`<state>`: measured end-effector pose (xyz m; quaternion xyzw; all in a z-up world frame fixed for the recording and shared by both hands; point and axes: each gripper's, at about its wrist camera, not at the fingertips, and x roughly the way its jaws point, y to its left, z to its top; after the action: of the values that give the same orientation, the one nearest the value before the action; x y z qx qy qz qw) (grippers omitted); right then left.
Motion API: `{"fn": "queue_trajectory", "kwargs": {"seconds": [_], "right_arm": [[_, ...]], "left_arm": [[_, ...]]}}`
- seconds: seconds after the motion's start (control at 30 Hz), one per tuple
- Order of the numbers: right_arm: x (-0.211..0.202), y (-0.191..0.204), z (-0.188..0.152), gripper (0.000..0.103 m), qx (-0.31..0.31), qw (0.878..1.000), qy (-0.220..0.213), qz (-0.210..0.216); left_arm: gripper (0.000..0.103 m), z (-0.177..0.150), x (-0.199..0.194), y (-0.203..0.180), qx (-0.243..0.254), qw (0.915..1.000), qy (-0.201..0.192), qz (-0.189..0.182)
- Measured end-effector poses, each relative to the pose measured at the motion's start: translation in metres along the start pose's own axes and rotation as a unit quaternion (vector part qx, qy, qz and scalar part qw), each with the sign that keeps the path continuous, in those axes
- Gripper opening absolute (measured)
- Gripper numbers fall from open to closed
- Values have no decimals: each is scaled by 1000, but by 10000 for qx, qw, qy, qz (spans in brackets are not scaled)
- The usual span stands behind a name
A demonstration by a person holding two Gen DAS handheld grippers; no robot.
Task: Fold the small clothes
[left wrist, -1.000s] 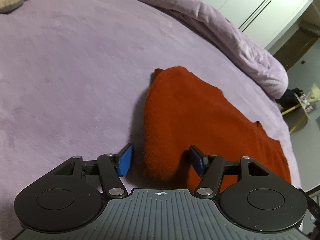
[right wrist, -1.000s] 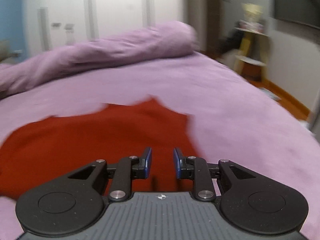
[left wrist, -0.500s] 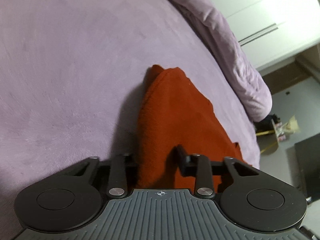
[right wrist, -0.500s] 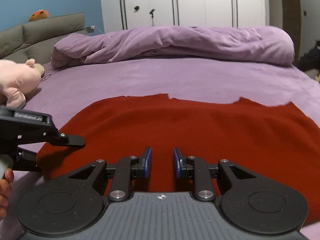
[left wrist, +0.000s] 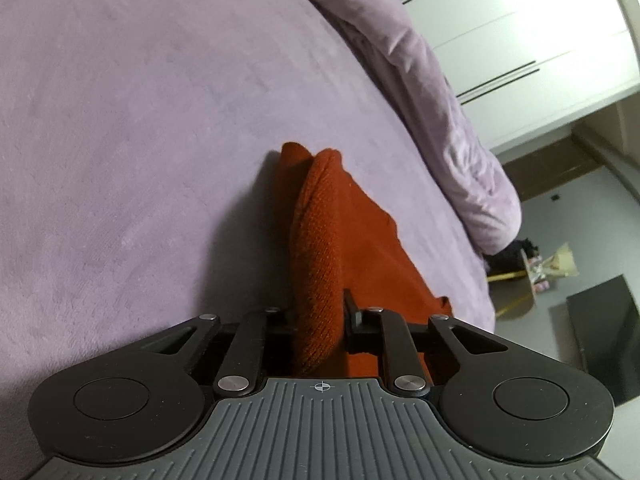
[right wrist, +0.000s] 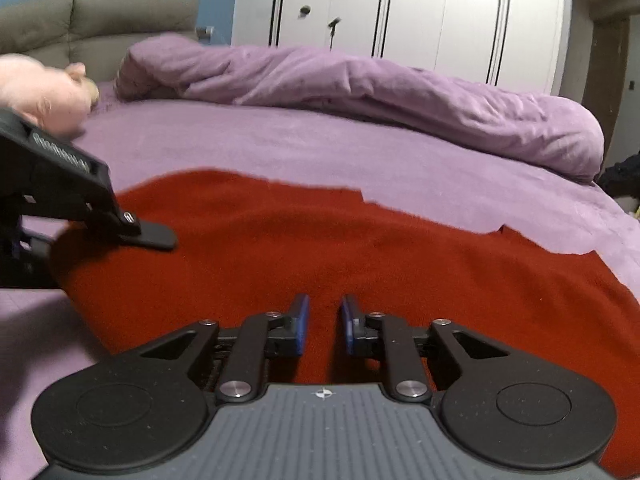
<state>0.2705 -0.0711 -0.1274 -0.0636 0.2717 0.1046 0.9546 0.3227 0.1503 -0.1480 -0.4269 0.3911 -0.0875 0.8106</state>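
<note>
A rust-red knit garment (right wrist: 360,256) lies spread on the purple bed. In the left wrist view my left gripper (left wrist: 318,312) is shut on the garment's (left wrist: 332,248) left edge, with a thick fold of knit pinched between its fingers. In the right wrist view that left gripper shows at the far left (right wrist: 132,228), holding the garment's left edge. My right gripper (right wrist: 323,320) hovers low over the near middle of the garment, its blue-padded fingers a small gap apart with nothing between them.
A rolled purple duvet (right wrist: 360,92) lies along the far side of the bed. A pink plush toy (right wrist: 44,96) sits at the far left by a grey headboard (right wrist: 100,24). White wardrobes (right wrist: 400,12) stand behind. The bed's right edge drops to the floor (left wrist: 560,300).
My left gripper has gone from open around the garment's edge to closed on it, bunching the edge into a fold. My right gripper has swung left and moved closer over the garment.
</note>
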Motion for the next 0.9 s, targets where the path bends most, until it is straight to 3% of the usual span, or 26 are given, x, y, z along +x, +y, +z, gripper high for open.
{"fn": "queue_trajectory", "kwargs": {"seconds": [0.07, 0.13, 0.2, 0.3, 0.43, 0.6, 0.77, 0.9], "right_arm": [[-8, -2, -5, 14, 280, 9988, -226, 339], [2, 3, -13, 13, 199, 9990, 138, 374], [4, 8, -12, 13, 21, 9993, 207, 310], [-2, -3, 2, 11, 274, 9980, 361, 433], [-34, -33, 2, 12, 715, 9971, -82, 230], [-72, -83, -12, 13, 1284, 9909, -391, -136], [-92, -121, -25, 13, 1722, 9834, -404, -409], [-102, -142, -32, 13, 2088, 9754, -448, -541]], "left_arm": [[19, 0, 3, -2, 0, 9999, 38, 112], [19, 0, 3, -3, 2, 9998, 43, 178], [19, -1, 0, -8, 117, 9997, 4, 207], [19, 1, -7, -22, 388, 9988, -73, 294], [18, 0, -12, -47, 929, 9940, -147, 562], [18, -10, -18, -86, 1370, 9895, -168, 427], [18, -43, -5, -138, 2075, 9780, 56, 216], [18, -81, 25, -164, 2600, 9647, 297, 291]]}}
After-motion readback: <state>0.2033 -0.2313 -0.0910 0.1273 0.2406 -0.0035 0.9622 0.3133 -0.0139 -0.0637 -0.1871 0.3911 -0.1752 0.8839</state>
